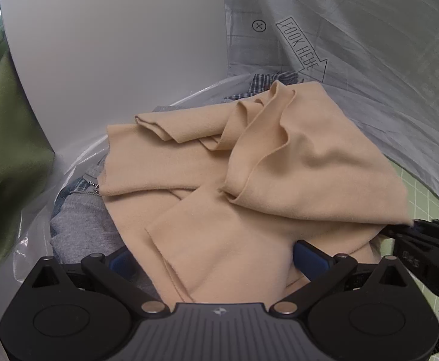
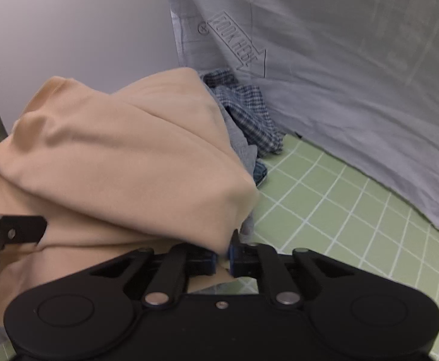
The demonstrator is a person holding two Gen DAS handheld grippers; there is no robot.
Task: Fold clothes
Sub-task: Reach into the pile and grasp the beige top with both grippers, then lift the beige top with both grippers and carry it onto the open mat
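Walls of pale printed sheeting (image 2: 354, 75) rise behind your green grid mat (image 2: 339, 210). On it, the beige garment (image 1: 249, 165) tops a clothes pile (image 1: 81, 225). Your left gripper (image 1: 216, 258) stands spread around its fabric; your right gripper (image 2: 224, 257) pinches its edge.

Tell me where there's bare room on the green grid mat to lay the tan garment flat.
Free patch: the green grid mat between the tan garment and the hanging grey sheet. Crowded: the pile to the left, where the plaid shirt and grey clothing lie under the tan one.
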